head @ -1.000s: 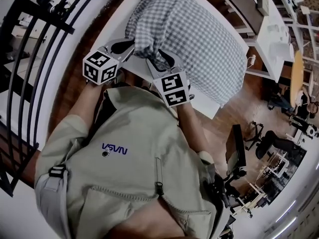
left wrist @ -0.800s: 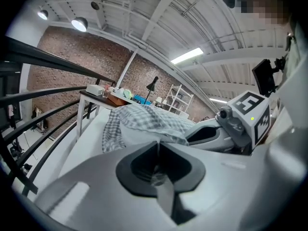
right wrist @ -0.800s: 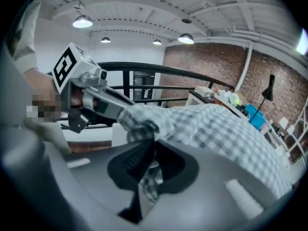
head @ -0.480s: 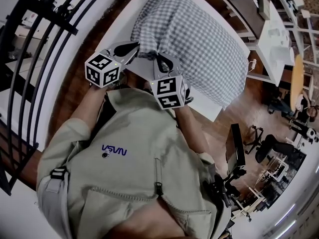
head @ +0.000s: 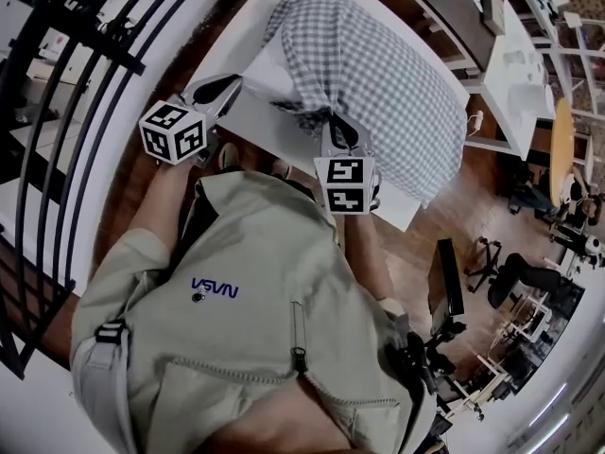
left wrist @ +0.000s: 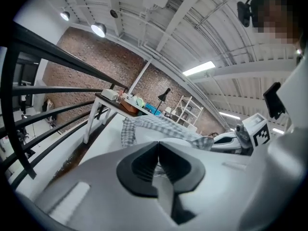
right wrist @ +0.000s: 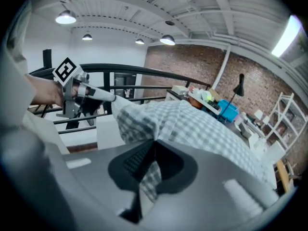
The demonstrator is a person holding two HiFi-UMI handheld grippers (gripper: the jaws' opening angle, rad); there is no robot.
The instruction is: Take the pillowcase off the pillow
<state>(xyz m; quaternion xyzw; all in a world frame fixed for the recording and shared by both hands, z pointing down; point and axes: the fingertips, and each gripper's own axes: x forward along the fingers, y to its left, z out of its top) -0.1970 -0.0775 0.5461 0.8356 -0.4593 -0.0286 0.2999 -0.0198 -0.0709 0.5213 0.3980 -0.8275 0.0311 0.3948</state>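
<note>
A pillow in a grey-checked pillowcase [head: 378, 74] lies on a white table [head: 255, 130]. At its near left end the white pillow [head: 269, 72] shows out of the case's opening. My left gripper [head: 233, 84] is shut on that white corner, seen between its pads in the left gripper view [left wrist: 158, 150]. My right gripper [head: 334, 123] has just closed its jaws on the case's bunched near edge. Checked cloth sits pinched between its pads [right wrist: 153, 150]. The right gripper view shows the left gripper [right wrist: 103, 95] to the left of the case [right wrist: 202, 124].
A black railing [head: 57, 112] runs along the left of the table. More white tables [head: 520, 74] stand at the right, with office chairs [head: 515, 272] on the wooden floor. The table's near edge is just under my grippers.
The two grippers, side by side at the pillow's near left corner before, have drawn apart: the left one leftward, the right one rightward with the case's edge. More white pillow shows.
</note>
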